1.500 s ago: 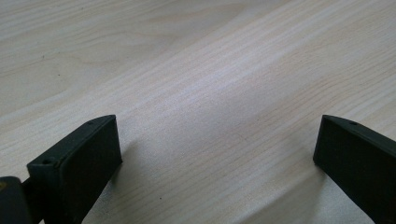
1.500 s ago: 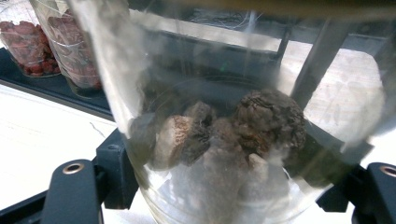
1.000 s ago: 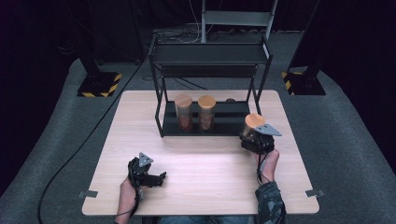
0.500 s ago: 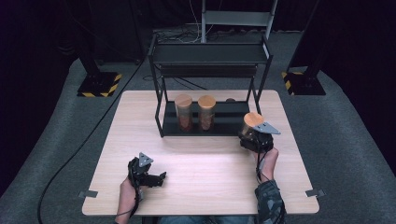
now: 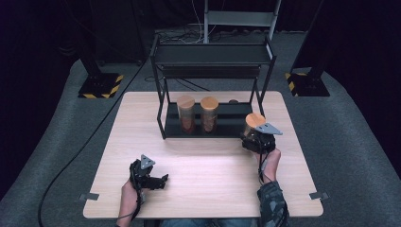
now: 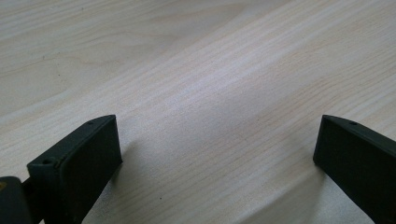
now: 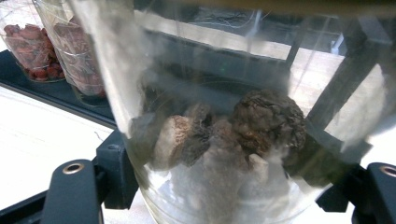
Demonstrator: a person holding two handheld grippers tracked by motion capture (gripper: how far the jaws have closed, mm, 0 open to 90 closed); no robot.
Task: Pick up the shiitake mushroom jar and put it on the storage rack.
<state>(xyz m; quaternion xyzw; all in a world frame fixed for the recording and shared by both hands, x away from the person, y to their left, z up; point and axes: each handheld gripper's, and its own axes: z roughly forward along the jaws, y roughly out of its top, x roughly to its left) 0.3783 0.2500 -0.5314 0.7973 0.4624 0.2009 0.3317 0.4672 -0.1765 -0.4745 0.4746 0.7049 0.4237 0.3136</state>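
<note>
Glass jar [image 7: 219,116], upright, wooden-lidded: right gripper [image 5: 257,140] jaws pinching it beside the rack's [image 5: 213,126] right end, facing its lower shelf; left gripper [image 5: 147,176] jaws resting spread, empty.

Rack [image 5: 213,56] stands at table [image 5: 142,123] far edge; two jars [image 5: 186,113] side by side on its bottom shelf. Third jar [image 5: 254,124] just right of rack front, in right gripper [image 5: 257,139]. Left gripper [image 5: 158,180] near front-left.
</note>
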